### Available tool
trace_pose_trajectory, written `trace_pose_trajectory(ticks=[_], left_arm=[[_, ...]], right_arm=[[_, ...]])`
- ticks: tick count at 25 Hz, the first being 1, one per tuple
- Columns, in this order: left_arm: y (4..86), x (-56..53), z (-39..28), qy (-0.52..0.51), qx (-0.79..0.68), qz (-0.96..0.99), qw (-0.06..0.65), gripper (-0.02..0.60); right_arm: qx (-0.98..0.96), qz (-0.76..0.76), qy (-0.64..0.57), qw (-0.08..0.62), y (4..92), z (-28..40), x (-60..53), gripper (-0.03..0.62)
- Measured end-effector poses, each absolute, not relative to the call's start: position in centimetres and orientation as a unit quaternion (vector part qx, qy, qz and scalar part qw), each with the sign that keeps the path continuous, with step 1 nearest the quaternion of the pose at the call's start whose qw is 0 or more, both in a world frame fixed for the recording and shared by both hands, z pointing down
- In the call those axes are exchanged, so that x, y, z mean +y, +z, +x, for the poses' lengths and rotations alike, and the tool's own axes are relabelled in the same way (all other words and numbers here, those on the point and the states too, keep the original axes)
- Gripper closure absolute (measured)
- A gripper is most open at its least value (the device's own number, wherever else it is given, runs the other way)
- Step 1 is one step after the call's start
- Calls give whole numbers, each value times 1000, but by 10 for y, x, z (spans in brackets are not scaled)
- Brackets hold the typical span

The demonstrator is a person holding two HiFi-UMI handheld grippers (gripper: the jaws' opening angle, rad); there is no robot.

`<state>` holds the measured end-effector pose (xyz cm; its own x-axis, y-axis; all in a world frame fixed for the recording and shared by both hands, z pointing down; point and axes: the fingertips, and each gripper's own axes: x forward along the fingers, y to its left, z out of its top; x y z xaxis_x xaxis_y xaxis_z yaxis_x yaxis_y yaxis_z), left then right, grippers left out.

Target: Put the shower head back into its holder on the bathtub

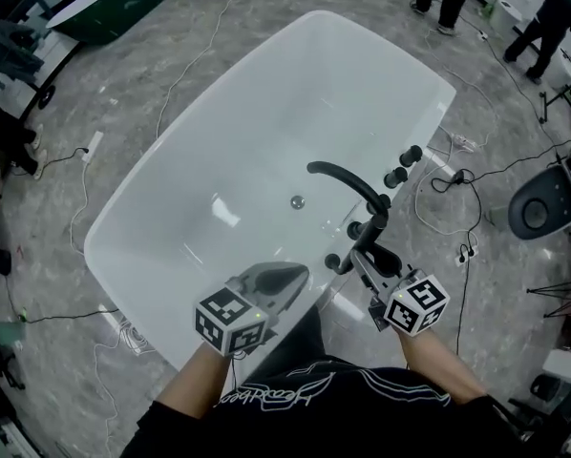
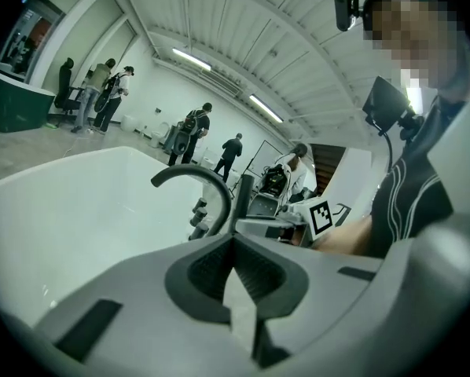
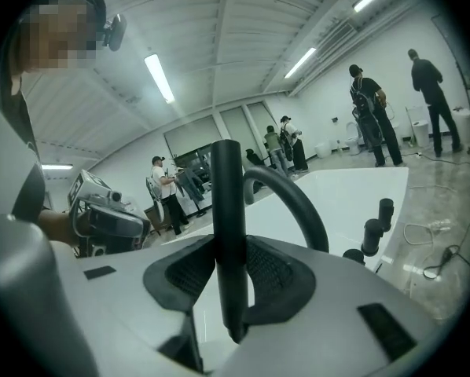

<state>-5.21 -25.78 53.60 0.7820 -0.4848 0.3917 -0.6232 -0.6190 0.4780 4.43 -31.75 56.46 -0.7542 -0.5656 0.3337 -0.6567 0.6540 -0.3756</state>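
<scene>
The white bathtub point(image 1: 152, 208) lies below me, with a black curved faucet point(image 1: 348, 181) on its right rim. My right gripper point(image 1: 364, 259) is shut on the shower head point(image 1: 373, 229), a slim black rod held upright just in front of the faucet base. In the right gripper view the rod point(image 3: 229, 234) stands between the pads point(image 3: 270, 269), the faucet arc point(image 3: 298, 199) behind it. My left gripper point(image 1: 290, 277) hovers over the tub's near rim, shut and empty; its jaws point(image 2: 233, 251) meet with nothing between them. I cannot make out the holder.
Black knobs point(image 1: 402, 165) line the rim to the right of the faucet, and two more point(image 1: 344, 246) sit nearer me. Cables point(image 1: 457, 175) trail on the floor right of the tub. People point(image 1: 543, 22) stand at the far right.
</scene>
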Motion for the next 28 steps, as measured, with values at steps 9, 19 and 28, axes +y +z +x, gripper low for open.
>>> trace_pose_trajectory(ticks=[9, 19, 28], left_arm=[[546, -249, -58, 111, -315, 890, 311, 575], [567, -252, -58, 116, -320, 882, 326, 575], [575, -255, -60, 119, -321, 876, 340, 575]], right_arm=[[-904, 344, 230, 106, 592, 28, -326, 468], [-891, 348, 234, 174, 668, 29, -336, 468], [-893, 320, 219, 230, 694, 35, -310, 468]])
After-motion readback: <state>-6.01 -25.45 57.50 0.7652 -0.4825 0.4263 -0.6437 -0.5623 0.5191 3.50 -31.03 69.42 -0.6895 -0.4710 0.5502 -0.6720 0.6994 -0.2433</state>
